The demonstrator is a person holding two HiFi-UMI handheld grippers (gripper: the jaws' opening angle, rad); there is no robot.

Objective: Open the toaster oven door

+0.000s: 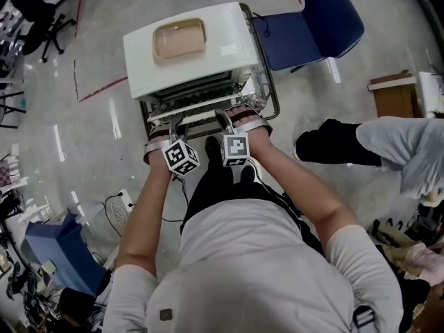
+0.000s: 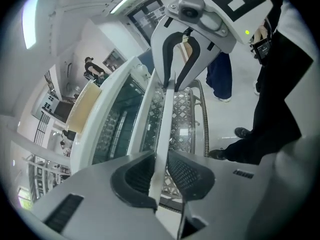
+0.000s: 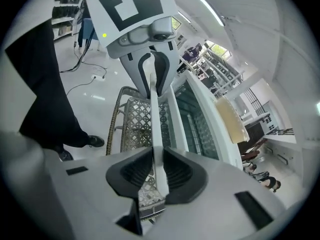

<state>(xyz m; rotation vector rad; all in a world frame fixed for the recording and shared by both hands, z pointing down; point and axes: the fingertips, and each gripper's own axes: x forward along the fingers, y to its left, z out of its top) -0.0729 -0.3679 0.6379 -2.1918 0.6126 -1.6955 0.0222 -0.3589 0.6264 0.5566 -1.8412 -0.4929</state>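
Observation:
A white toaster oven (image 1: 187, 54) stands on the floor in front of me, its glass door (image 1: 201, 97) tilted partly open toward me. Both grippers hold the door's white handle bar. My left gripper (image 1: 175, 125) is shut on the bar's left part, and the bar (image 2: 164, 129) runs between its pads (image 2: 134, 176). My right gripper (image 1: 226, 116) is shut on the right part, with the bar (image 3: 154, 129) pinched between its pads (image 3: 177, 173). Each gripper view shows the other gripper further along the same bar.
A beige tray (image 1: 179, 39) lies on the oven top. A wire frame (image 1: 272, 96) runs along the oven's right side. A blue chair (image 1: 312, 26) stands behind it. Another person's leg and shoe (image 1: 333, 144) are at the right, and a blue box (image 1: 59, 252) at the lower left.

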